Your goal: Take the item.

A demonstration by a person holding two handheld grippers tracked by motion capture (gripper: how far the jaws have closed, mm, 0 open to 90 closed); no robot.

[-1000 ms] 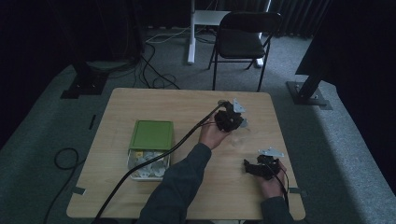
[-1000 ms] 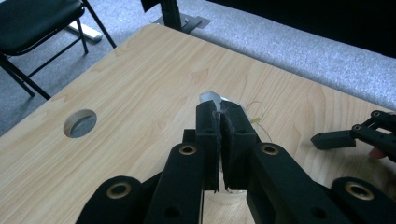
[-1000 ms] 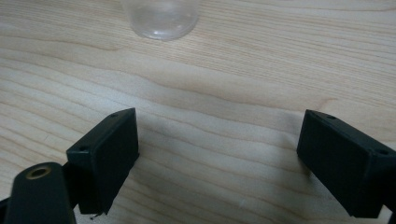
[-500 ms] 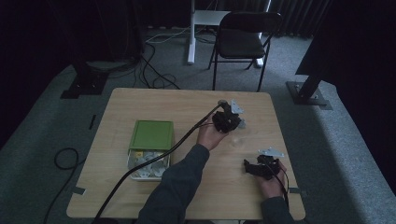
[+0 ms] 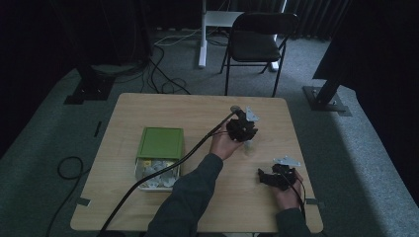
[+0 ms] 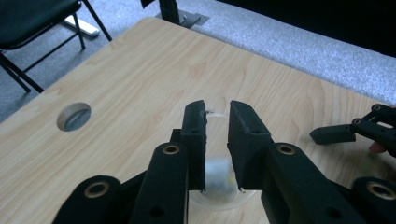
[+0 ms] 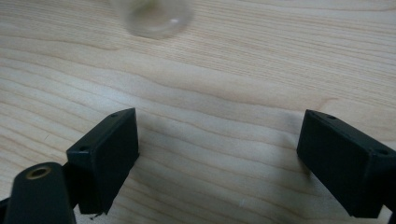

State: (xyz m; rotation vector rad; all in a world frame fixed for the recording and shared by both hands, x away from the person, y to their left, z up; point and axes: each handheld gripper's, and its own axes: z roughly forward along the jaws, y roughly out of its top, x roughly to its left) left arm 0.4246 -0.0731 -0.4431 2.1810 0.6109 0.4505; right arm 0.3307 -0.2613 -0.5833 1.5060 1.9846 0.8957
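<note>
At the left of the table (image 5: 123,118) we see a green box (image 5: 159,143), its lid slid back over a tray of pale pieces, perhaps wrapped items; the dim view blurs them. Toward the middle, our left gripper (image 6: 216,122) has its jaws closed on a small clear cup (image 6: 215,184) standing on the wood. Farther right, our right gripper (image 7: 217,158) rests near the table's edge, jaws spread wide, holding nothing.
</note>
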